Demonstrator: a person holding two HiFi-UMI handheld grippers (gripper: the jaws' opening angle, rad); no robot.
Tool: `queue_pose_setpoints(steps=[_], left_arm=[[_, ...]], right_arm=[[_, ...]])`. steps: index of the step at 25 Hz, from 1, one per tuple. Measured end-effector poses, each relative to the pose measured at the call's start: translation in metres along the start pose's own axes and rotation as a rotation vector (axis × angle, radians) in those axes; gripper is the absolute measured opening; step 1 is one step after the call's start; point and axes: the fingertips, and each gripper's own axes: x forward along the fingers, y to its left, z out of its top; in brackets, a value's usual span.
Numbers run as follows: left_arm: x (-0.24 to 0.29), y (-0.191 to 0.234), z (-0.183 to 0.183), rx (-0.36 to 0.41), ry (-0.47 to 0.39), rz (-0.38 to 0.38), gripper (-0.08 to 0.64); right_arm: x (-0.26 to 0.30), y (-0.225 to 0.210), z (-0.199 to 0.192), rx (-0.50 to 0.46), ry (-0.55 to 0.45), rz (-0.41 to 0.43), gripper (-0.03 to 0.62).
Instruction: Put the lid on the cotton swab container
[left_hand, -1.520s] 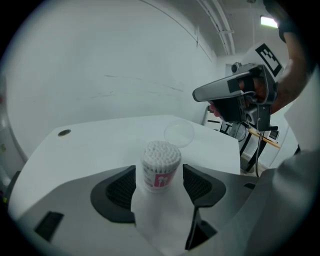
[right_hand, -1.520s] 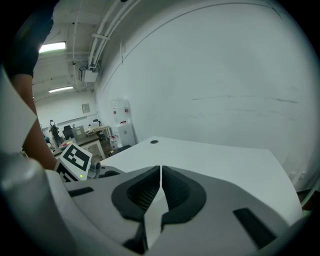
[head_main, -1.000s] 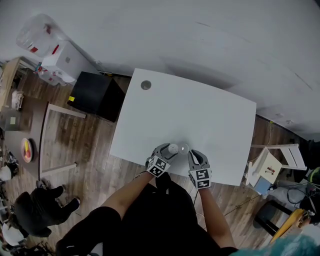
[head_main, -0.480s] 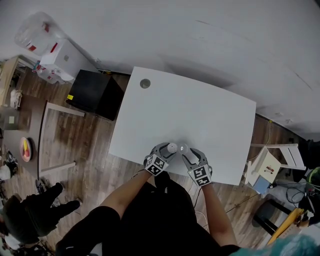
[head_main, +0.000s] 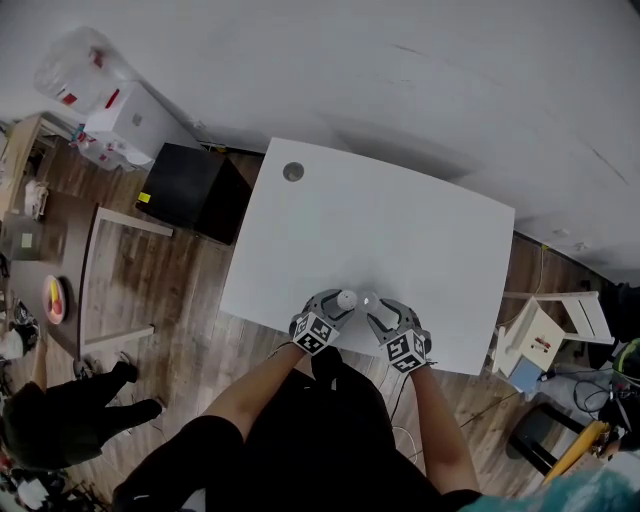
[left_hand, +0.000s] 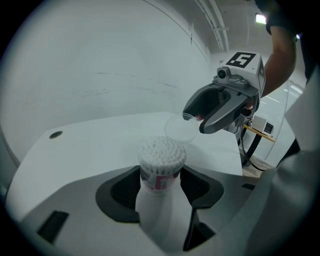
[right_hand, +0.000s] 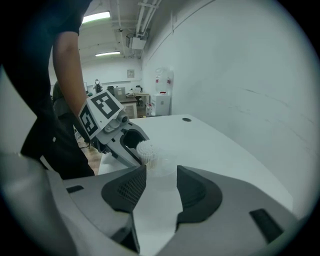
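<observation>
The fingers (right_hand: 125, 187) of the right gripper (head_main: 373, 303) have just been opening and now stand wide apart, where a second ago they were together. In the head view this gripper has also rolled and now leans in toward the left one. The clear lid (left_hand: 181, 129) sits tilted at their tips, and the pads do not press on it. Whether it rests on anything I cannot tell.

The fingers (left_hand: 119, 194) of the left gripper (head_main: 339, 301) have just been closing a little and are clamped on the cotton swab container (left_hand: 159, 172). One black pad sits on each side of its body and holds it upright, with the white swab heads showing at its open top. This gripper sits where it did before. The lid is just beside and behind the swab heads, not yet over the mouth.

Both grippers work close to the near edge of the white surface (head_main: 400, 220), right in front of the person's body. Beyond the container the surface lies open as far as a small round grommet (head_main: 292, 171) near its far left corner, which leaves room ahead and to both sides. Past the left edge stands a black cabinet (head_main: 190, 190), and past the right edge a white stool (head_main: 548, 330). A bystander (head_main: 60, 430) in dark clothes at the lower left has shifted since a second ago.
</observation>
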Motion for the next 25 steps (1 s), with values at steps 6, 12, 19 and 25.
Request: queue_pose_setpoints(steps=[6,12,19,25], left_arm=[[0.000,-0.001,0.000,0.014,0.001,-0.010,0.256],[-0.002,-0.001,0.001,0.017,-0.004,-0.006,0.256],[-0.003,-0.001,-0.003,0.017,0.002,-0.012,0.256],[-0.005,-0.002,-0.003,0.020,-0.001,-0.012,0.256]], right_arm=[[0.002,0.003,0.000,-0.044,0.007,0.013,0.195],[-0.002,0.004,0.009,-0.057,-0.017,0.013,0.178],[-0.004,0.009,0.026,-0.014,-0.084,0.050,0.169],[-0.003,0.013,0.042,0.057,-0.156,0.078,0.150]])
